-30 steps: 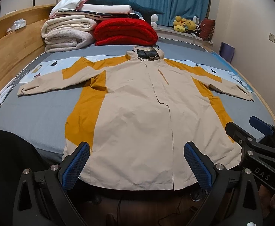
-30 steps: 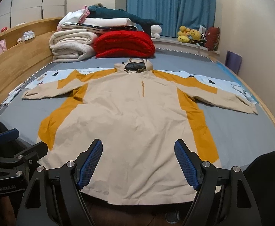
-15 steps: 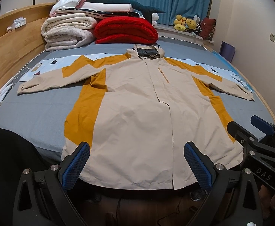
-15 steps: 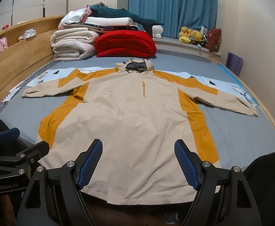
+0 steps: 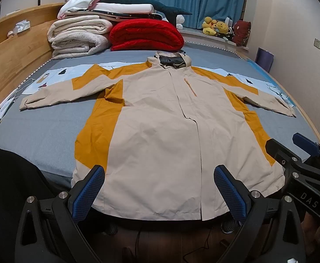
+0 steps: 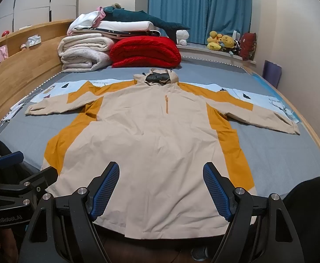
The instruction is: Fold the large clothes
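Beige-and-mustard jacket (image 5: 160, 135) lies flat on the bed (image 5: 39, 129), hem nearest, hood farthest; both grippers, left (image 5: 159, 191) and right (image 6: 161, 188), fingers released, empty.

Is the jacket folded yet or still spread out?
Spread out: the jacket lies flat on the bed, both sleeves stretched sideways, no folds made.
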Available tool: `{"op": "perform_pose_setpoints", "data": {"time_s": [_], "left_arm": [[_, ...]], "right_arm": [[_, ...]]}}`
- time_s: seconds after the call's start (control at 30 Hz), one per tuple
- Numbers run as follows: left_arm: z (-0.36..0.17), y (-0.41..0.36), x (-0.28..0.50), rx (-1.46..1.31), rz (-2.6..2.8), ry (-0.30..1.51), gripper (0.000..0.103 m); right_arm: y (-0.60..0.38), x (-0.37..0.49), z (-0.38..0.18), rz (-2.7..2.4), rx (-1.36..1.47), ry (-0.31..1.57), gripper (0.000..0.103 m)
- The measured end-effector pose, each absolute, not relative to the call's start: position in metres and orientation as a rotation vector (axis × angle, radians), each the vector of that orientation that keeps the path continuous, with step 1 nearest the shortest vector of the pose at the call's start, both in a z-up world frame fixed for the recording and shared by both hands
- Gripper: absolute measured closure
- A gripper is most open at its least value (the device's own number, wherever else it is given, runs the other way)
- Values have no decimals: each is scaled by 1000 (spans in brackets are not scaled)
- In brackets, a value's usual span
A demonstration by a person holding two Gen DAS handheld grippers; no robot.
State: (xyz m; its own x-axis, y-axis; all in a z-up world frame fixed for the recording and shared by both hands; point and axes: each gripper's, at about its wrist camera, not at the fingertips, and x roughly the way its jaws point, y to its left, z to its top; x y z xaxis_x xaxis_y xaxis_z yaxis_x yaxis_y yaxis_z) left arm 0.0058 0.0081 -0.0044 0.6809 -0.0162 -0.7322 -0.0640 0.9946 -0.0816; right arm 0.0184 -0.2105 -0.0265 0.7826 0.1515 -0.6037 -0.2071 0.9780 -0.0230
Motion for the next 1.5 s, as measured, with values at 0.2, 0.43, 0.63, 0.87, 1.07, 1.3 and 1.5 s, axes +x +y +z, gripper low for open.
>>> {"op": "perform_pose_setpoints", "data": {"time_s": [0.2, 0.43, 0.63, 0.87, 1.07, 1.3, 1.5], "left_arm": [[-4, 8, 6, -104, 27, 823, 4], [-4, 9, 6, -104, 27, 823, 4], [-4, 9, 6, -104, 27, 823, 4], [-4, 8, 6, -104, 27, 823, 4], [-3, 9, 6, -105, 27, 823, 4], [-3, 6, 6, -101, 15, 819, 4], [9, 5, 4, -65, 4, 793, 19]], "right_arm": [[-211, 18, -27, 197, -96, 645, 24], [-211, 19, -27, 195, -95, 646, 24], [-211, 19, -27, 195, -95, 645, 24], [-212, 19, -27, 194, -94, 645, 24], [-212, 19, -27, 194, -95, 645, 24], [-213, 19, -26, 194, -93, 640, 24], [-229, 18, -14, 161, -58, 578, 24]]}}
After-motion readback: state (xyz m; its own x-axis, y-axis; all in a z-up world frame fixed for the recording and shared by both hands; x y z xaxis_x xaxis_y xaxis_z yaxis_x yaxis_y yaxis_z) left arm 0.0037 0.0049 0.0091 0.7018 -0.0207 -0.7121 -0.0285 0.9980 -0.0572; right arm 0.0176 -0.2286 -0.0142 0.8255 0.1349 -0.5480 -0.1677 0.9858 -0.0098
